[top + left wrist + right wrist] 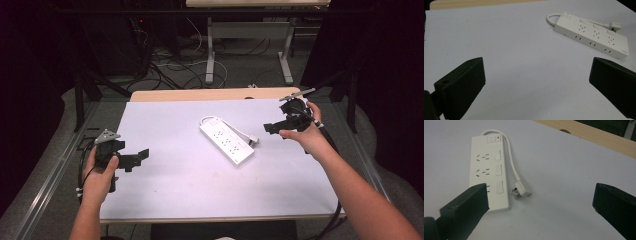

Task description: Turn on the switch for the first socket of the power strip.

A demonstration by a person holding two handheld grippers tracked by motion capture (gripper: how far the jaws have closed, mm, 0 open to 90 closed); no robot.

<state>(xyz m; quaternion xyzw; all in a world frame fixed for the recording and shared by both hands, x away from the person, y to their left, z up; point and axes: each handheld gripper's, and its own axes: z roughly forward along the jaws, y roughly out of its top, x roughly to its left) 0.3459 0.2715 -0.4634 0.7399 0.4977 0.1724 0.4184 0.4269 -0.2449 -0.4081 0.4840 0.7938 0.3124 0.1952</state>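
A white power strip (227,140) lies flat at the centre of the high view, on the pale sheet covering the bench (180,185), set diagonally from upper left to lower right. Its short white cord (235,126) loops out of the upper end and runs along the strip's right side to a white plug (253,139) resting on the sheet just beside the strip. In the right gripper view the switch with a red dot (493,138) sits at the strip's top end, three rows of sockets below it, and the plug (522,189) lies prongs-left close to the strip's edge. The left tongs (141,156), held in a hand at the lower left of the high view, hover above the sheet well apart from the strip, jaws spread wide and holding nothing. The right tongs (269,128), held at the right of the frame, hang near the plug end, also spread wide and holding nothing.
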